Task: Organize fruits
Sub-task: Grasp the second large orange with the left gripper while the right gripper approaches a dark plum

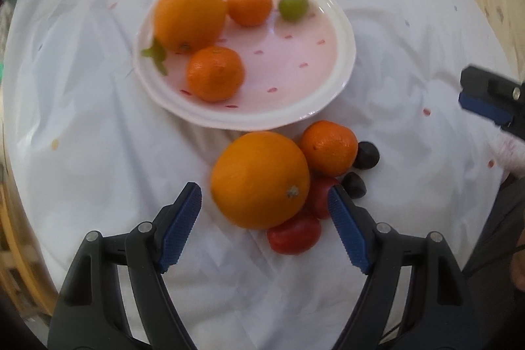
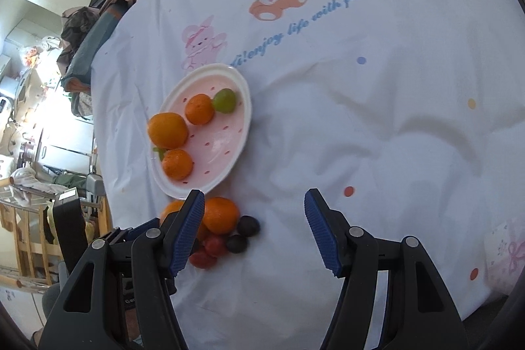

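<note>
Right now your left gripper (image 1: 265, 195) points steeply down over the loose fruit on the sheet (image 1: 82, 120), fingers apart and gripping nothing. The big orange (image 1: 259, 179) sits between the blue pads (image 1: 180, 225) but nearer the right-hand one; neither pad visibly touches it. Against that orange lie a mandarin (image 1: 329, 148), two red tomatoes (image 1: 293, 235) partly tucked under it, and two dark grapes (image 1: 367, 154) just beyond the mandarin. This cluster lies just beside the near rim of the plate (image 1: 341, 31).

On the plate you have a second orange (image 1: 188, 17) at the left edge, a small mandarin (image 1: 249, 5) and a green grape (image 1: 293, 5) along the far edge, and another mandarin (image 1: 215, 72) toward the near edge.

Your right gripper (image 2: 254, 225) is also open and empty, its fingers over bare sheet to the right of the cluster. Its left pad (image 2: 187, 232) hides part of the fruit pile in the right wrist view.
</note>
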